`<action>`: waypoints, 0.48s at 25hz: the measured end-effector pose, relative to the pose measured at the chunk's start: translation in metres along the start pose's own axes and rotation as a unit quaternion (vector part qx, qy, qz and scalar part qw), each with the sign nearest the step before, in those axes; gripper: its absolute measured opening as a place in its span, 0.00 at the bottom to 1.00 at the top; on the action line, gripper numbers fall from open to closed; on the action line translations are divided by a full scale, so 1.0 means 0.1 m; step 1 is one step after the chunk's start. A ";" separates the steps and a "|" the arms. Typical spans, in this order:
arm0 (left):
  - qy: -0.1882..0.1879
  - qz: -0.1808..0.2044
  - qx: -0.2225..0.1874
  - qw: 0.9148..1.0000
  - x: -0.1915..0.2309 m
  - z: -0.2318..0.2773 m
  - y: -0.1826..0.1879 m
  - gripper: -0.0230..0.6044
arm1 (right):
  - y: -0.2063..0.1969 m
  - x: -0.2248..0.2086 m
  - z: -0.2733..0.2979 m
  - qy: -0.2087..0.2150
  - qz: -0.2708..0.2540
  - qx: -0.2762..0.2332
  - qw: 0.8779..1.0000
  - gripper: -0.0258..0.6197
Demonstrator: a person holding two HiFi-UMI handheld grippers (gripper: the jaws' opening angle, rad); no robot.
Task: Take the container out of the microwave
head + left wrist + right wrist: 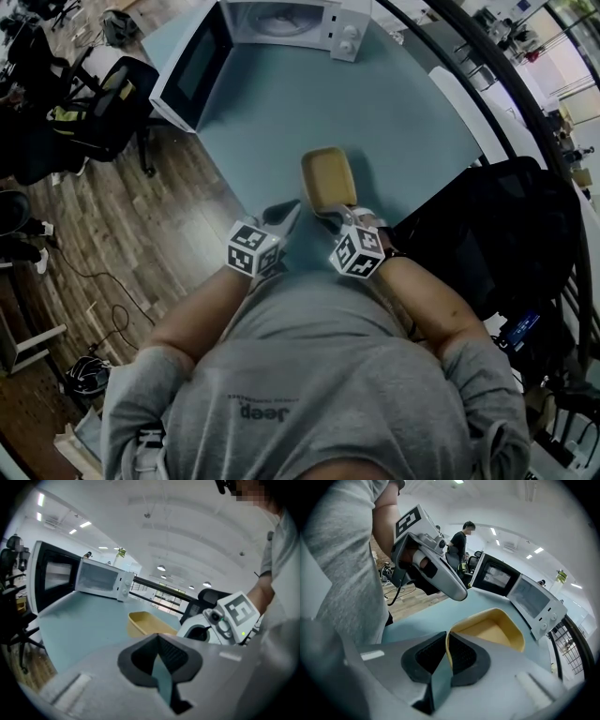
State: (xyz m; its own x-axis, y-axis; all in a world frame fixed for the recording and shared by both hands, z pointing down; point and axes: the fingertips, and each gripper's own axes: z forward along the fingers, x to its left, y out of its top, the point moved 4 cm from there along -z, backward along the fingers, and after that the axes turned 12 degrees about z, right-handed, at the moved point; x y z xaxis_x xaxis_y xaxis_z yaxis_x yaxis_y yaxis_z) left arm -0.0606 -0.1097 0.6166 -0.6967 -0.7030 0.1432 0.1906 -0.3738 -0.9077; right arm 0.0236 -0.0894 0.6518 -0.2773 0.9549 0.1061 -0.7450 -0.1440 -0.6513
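The yellow container [328, 178] rests on the blue-grey table [394, 103], close to the person's body. My right gripper [330, 212] is shut on its near rim; the right gripper view has the yellow wall [497, 627] pinched between the dark pads [461, 653]. My left gripper [289, 217] hovers just left of the container with its jaws together and nothing in them [158, 639]. The left gripper view has the container [145, 623] ahead to the right. The white microwave [281, 19] stands at the table's far end, door [192, 66] swung open to the left.
Black office chairs stand off the table's left side [103, 103] and right side [497, 234]. A wooden floor with cables lies to the left. A person [461, 541] stands in the background behind the microwave.
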 end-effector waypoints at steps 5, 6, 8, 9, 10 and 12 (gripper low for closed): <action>-0.003 -0.004 0.004 1.000 -0.01 -0.07 -0.06 0.07 | -0.06 0.10 0.12 0.004 -0.001 0.009 1.000 0.08; -0.003 -0.004 0.005 1.000 0.00 -0.09 -0.07 0.07 | -0.08 0.11 0.14 0.005 -0.002 0.011 1.000 0.08; -0.002 -0.003 0.007 1.000 0.01 -0.11 -0.09 0.07 | -0.10 0.14 0.19 0.007 -0.005 0.016 1.000 0.08; -0.001 -0.004 0.008 1.000 0.02 -0.13 -0.09 0.07 | -0.12 0.14 0.21 0.008 -0.006 0.019 1.000 0.08; -0.001 -0.004 0.008 1.000 0.03 -0.14 -0.09 0.07 | -0.13 0.15 0.23 0.009 -0.006 0.021 1.000 0.08; 0.001 -0.005 0.007 1.000 0.04 -0.17 -0.09 0.07 | -0.16 0.17 0.28 0.012 -0.008 0.026 1.000 0.08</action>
State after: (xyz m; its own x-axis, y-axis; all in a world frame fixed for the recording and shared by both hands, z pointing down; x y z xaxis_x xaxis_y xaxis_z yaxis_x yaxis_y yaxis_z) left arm -0.0768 -0.0990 0.6188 -0.6996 -0.6984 0.1510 0.1941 -0.3891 -0.9005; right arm 0.0143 -0.0783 0.6848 -0.2510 0.9631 0.0970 -0.7797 -0.1417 -0.6099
